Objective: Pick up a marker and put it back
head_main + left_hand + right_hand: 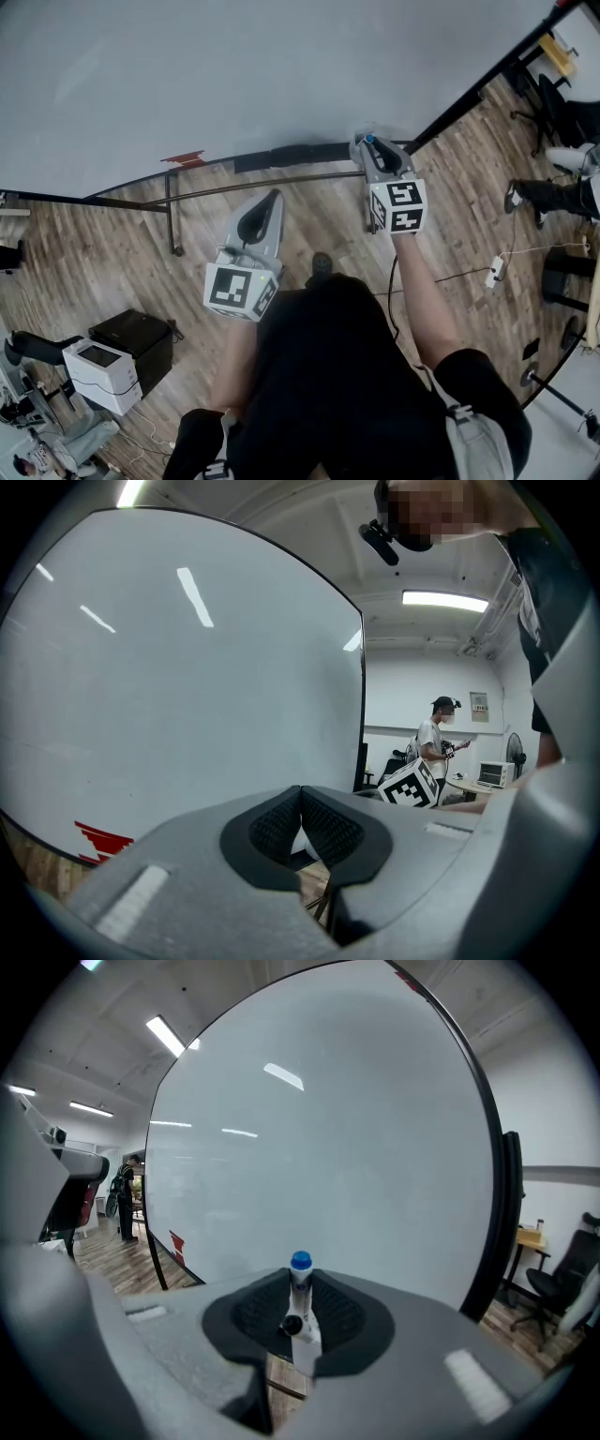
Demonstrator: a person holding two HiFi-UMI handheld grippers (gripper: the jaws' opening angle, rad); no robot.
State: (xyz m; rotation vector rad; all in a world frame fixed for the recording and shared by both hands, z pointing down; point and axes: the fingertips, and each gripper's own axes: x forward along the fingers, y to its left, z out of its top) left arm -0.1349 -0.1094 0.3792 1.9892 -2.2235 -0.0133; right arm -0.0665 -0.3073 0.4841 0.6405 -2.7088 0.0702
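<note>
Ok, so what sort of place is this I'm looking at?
Probably an office or lab workroom: a large white whiteboard in a black frame, a blue-capped white marker clamped in the right gripper, and a white desktop printer beside a black cabinet on the wood-plank floor.

Big whiteboard point(234, 75) w/ black frame fills the top of the head view, a red mark point(185, 158) at its lower edge, wood-plank floor point(94, 253) below. Bottom left: white printer point(98, 367) just beside a black box point(141, 337). Far right: white power strip point(494, 272) w/ cable on the floor, black office chair point(553, 108) and yellow-topped table point(559, 54) past the board's end. Left gripper view: white walls, ceiling strip light point(445, 600) on, a person point(435, 747) standing at the back near a small oven point(494, 774) and a fan point(513, 752).
</note>
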